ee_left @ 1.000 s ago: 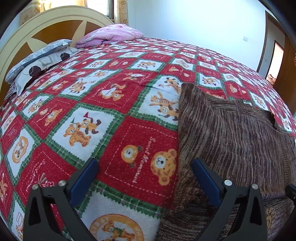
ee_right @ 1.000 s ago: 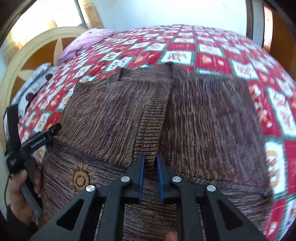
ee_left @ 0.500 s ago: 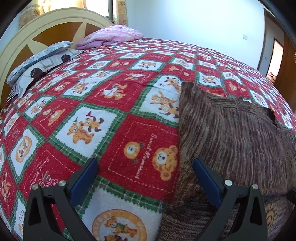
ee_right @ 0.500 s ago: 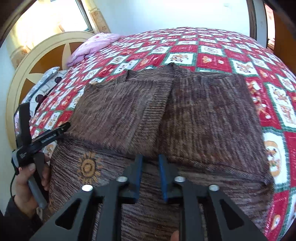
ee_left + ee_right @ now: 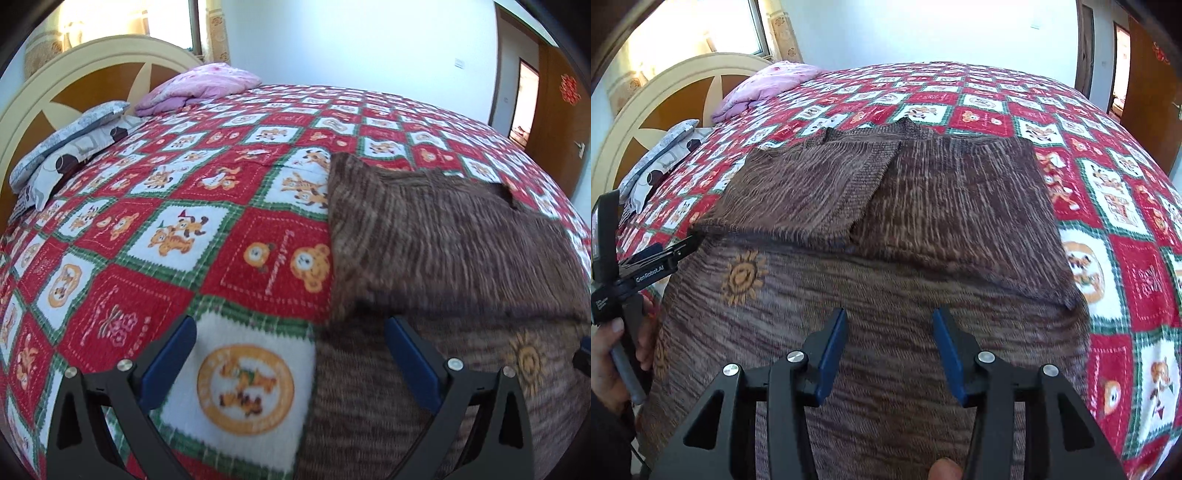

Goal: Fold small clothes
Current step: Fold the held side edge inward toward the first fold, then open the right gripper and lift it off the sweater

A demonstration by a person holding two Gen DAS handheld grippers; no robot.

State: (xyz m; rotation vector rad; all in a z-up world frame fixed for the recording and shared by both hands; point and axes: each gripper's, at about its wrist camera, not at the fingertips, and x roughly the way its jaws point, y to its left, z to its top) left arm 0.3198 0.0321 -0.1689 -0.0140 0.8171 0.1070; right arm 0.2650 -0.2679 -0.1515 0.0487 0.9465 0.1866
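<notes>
Brown sweater [image 5: 871, 288] lies on the bed [image 5: 1115, 206], 2 sleeves folded in. Right claw [image 5: 889, 349] has just been opening, now half wide w/ nothing between; left claw [image 5: 290, 363] wide, empty. Risk: loose sleeve flaps could slip open if the hem gets tugged.

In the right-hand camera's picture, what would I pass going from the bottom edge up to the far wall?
right gripper, jaws apart over the cloth → brown knitted garment, its sleeves folded in → red teddy-bear bedspread → pink folded blanket near the headboard.
</notes>
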